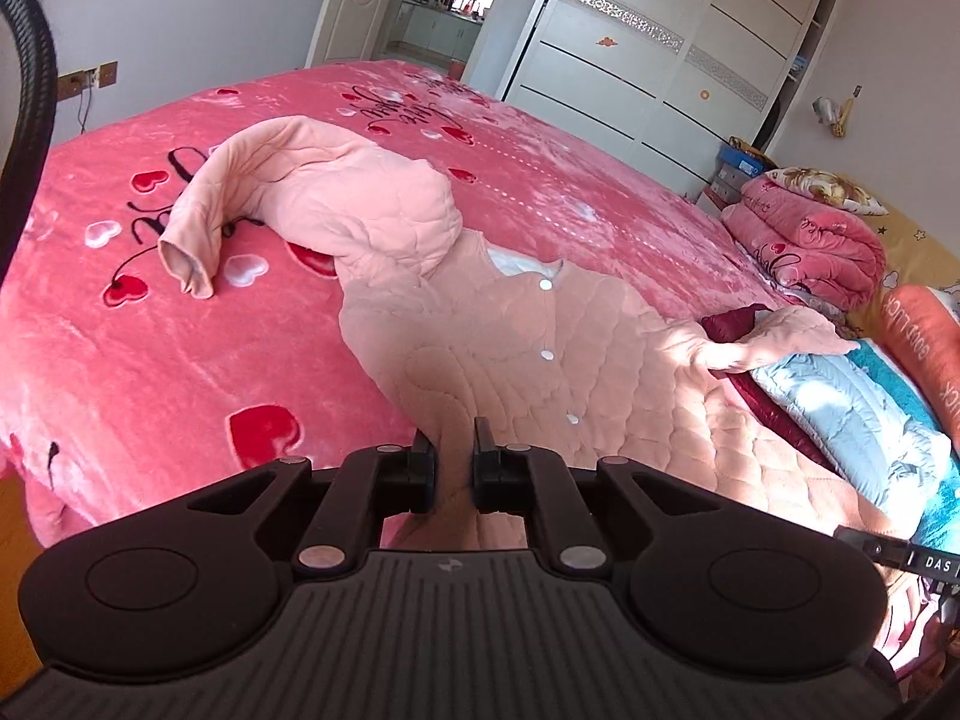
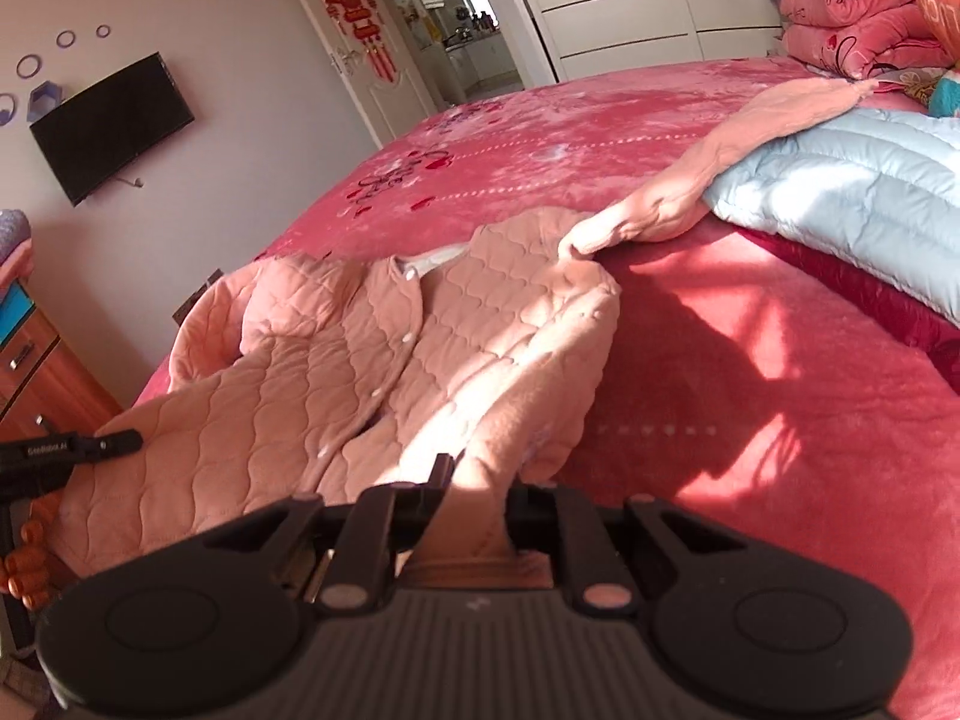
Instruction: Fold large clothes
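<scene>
A peach quilted jacket (image 1: 540, 360) with white snap buttons lies face up on the pink bed. One sleeve (image 1: 240, 180) curls off to the left, the other sleeve (image 1: 780, 342) drapes over a pale blue padded coat. My left gripper (image 1: 453, 444) is shut on the jacket's bottom hem, which is lifted off the bed. In the right wrist view the same jacket (image 2: 372, 360) hangs from my right gripper (image 2: 480, 480), shut on the hem at its other corner. The left gripper's tip (image 2: 114, 441) shows at the left edge there.
The pink heart-print blanket (image 1: 180, 330) covers the whole bed. A light blue padded coat (image 2: 840, 198) over a dark red garment lies on the right. Folded pink quilts (image 1: 810, 240) are stacked at the head. A wardrobe (image 1: 660, 48) and wooden drawers (image 2: 30, 372) flank the bed.
</scene>
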A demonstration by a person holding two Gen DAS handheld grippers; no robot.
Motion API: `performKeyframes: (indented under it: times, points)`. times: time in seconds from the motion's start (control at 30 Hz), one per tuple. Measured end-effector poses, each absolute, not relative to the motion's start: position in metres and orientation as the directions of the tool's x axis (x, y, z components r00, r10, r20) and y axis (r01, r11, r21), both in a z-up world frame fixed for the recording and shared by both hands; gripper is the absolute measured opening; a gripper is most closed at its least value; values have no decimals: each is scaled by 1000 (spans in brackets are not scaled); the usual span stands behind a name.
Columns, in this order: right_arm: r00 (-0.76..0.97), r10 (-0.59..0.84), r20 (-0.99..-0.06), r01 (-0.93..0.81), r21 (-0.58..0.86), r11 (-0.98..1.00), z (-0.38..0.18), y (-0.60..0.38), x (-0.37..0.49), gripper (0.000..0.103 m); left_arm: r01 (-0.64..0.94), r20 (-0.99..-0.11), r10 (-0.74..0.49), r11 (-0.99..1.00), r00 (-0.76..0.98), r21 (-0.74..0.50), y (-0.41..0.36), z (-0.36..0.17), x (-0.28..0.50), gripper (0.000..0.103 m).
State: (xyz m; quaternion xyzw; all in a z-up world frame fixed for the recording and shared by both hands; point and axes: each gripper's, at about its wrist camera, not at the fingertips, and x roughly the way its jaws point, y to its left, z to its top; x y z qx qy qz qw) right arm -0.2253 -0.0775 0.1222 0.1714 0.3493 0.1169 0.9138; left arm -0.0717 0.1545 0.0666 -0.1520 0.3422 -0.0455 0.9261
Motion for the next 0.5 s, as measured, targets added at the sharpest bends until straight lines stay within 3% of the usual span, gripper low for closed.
performKeyframes:
  times: [0.27, 0.4, 0.5]
  points:
    - [626, 336, -703, -55, 390, 919, 99, -71, -249, 13, -28, -709, -152, 971, 689, -236, 164, 55, -90, 14]
    - [639, 311, -703, -19, 390, 921, 112, -78, -259, 30, -10, -691, -145, 976, 708, -216, 168, 73, -102, 21]
    - [674, 284, -682, -1, 384, 923, 128, -84, -277, 43, 5, -669, -130, 983, 732, -185, 167, 89, -113, 32]
